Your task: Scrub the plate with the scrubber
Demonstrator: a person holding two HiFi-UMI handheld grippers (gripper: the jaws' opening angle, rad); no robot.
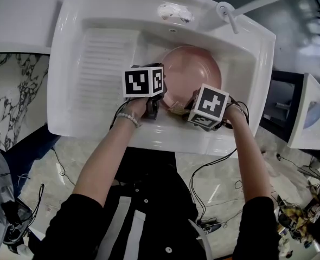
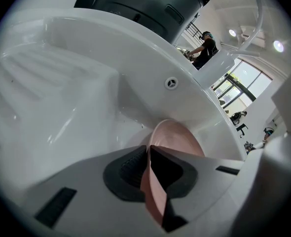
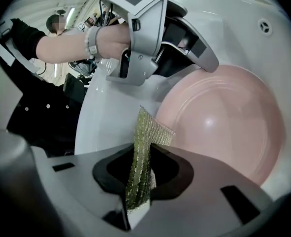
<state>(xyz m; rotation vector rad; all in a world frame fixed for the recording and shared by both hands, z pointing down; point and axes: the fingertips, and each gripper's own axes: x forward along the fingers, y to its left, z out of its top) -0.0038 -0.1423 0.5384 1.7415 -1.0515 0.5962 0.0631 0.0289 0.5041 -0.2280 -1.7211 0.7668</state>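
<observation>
Plate (image 1: 195,72), pink and round, lies inside the white sink (image 1: 259,47), in its deep basin beside the sink's ribbed draining shelf (image 1: 103,69). The left gripper (image 2: 148,154), over the sink's middle, has its jaws clamped narrowly on the plate's rim. The right gripper (image 3: 140,169), by the sink's near wall, pinches a green mesh scrubber (image 3: 148,137), which stands up close beside the plate.
</observation>
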